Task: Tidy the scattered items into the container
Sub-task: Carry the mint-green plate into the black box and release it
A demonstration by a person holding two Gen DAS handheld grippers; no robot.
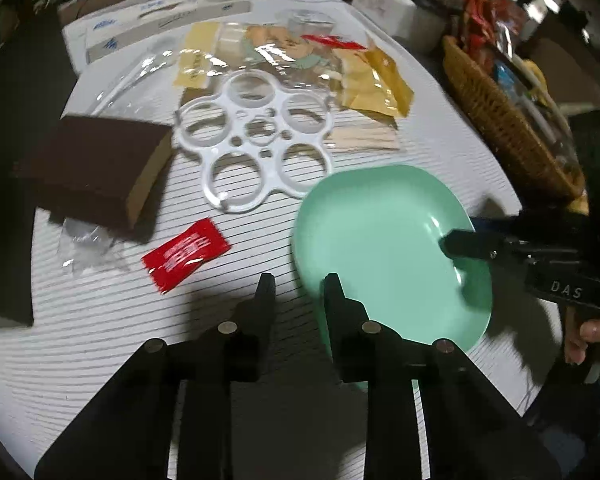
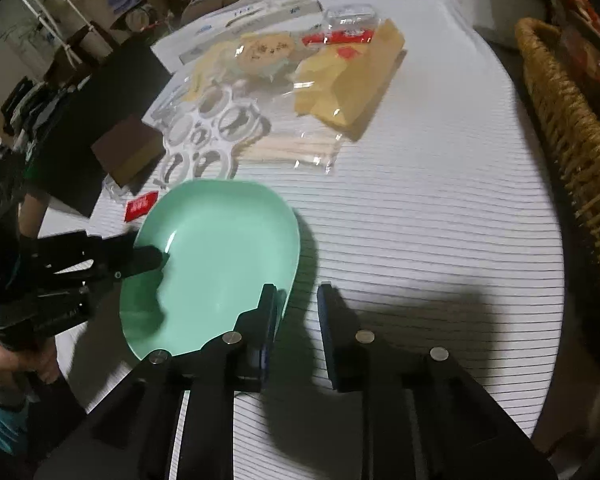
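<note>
- My left gripper point(image 1: 298, 286) pinches the near-left rim of the green plate point(image 1: 380, 240).
- My right gripper point(image 2: 298, 294) clamps the opposite rim.
- The plate sits on the striped tabletop point(image 2: 420, 240), wicker basket point(image 2: 572, 140) nearby.

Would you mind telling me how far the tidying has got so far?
Early on. Done: nothing clearly; the wicker basket holds things, origin unclear. In hand: the left gripper and right gripper each clamp a rim of the green plate. Remaining: red sachet, white ring tray, yellow packets and brown block lie on the table.
</note>
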